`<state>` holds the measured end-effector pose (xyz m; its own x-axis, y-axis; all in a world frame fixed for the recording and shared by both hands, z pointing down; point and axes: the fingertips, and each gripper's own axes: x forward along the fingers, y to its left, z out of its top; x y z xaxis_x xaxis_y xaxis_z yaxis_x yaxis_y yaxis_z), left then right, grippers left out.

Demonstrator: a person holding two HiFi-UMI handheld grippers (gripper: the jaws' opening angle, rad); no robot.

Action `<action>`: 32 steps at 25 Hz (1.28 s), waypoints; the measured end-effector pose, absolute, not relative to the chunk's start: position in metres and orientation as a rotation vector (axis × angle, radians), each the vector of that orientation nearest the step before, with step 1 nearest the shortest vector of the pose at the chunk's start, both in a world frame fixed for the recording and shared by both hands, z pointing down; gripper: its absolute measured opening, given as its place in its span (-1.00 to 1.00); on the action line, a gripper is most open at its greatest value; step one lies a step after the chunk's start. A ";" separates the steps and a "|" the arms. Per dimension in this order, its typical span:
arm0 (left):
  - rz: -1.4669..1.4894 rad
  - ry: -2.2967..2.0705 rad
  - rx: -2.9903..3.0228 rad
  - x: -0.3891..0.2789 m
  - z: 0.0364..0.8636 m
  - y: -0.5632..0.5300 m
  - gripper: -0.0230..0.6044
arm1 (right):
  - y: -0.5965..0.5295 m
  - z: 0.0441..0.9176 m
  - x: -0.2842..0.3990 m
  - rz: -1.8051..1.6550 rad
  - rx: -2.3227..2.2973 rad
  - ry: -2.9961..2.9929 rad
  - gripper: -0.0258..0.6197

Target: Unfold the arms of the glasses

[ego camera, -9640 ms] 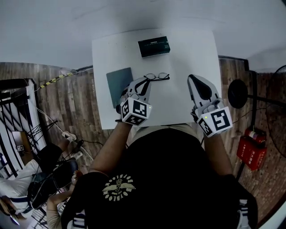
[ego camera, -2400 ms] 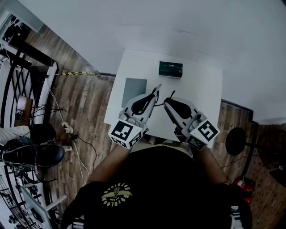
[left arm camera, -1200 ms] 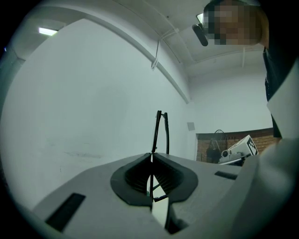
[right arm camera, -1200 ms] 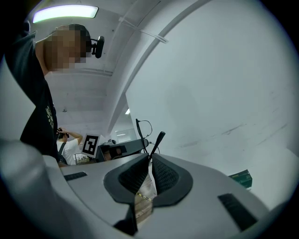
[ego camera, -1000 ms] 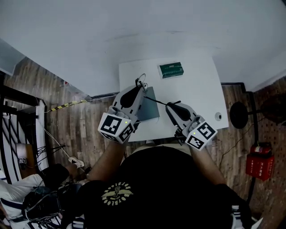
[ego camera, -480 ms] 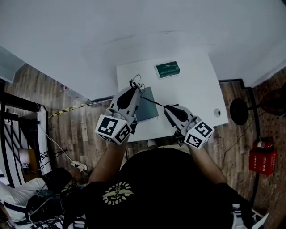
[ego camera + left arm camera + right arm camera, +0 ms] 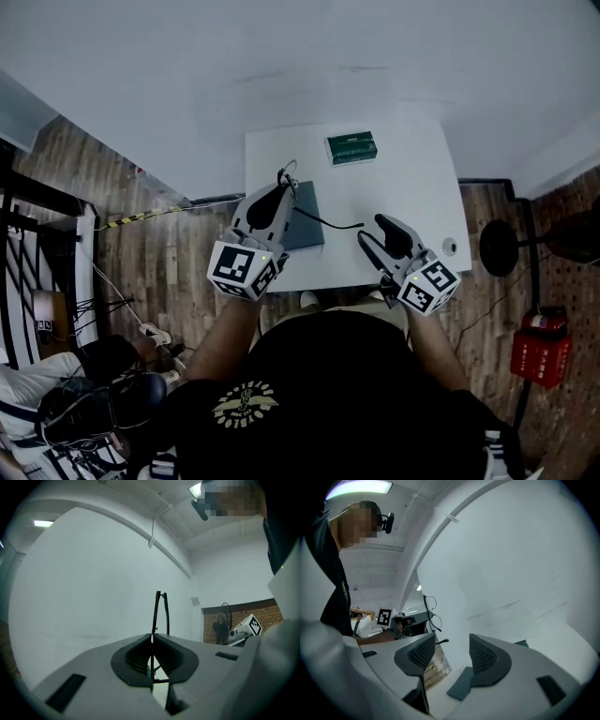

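Overhead, a white counter (image 7: 403, 187) stands against a pale wall (image 7: 300, 56) on a wood-plank floor (image 7: 159, 234). A green box (image 7: 352, 147) lies near the counter's far edge and a grey pad (image 7: 307, 228) lies at its left edge. A red canister (image 7: 541, 356) sits on the floor off to the right.

The left tongs (image 7: 284, 187) are pressed together on the frame of the glasses (image 7: 328, 225), holding them above the left edge, over the pad. 1 arm sticks out from the frame toward the counter's middle.

Half a second ago the right tongs (image 7: 372, 232) pinched the tip of that arm. Their jaws have just been opening and now stand spread with nothing between them. They have drawn off toward the near right corner, and the arm's tip hangs free.
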<state>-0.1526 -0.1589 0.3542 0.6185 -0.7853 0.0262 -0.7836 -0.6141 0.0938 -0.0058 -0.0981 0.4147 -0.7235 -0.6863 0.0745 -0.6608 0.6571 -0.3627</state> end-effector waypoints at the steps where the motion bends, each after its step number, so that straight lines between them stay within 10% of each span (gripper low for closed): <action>1: -0.006 -1.343 2.738 -0.148 0.357 -0.159 -0.87 | -0.102 0.411 0.009 -0.557 -1.170 2.778 -0.27; 32: 0.217 -1.462 2.754 0.075 0.371 -0.159 -0.87 | -0.139 0.327 0.112 -0.406 -0.681 2.954 -0.29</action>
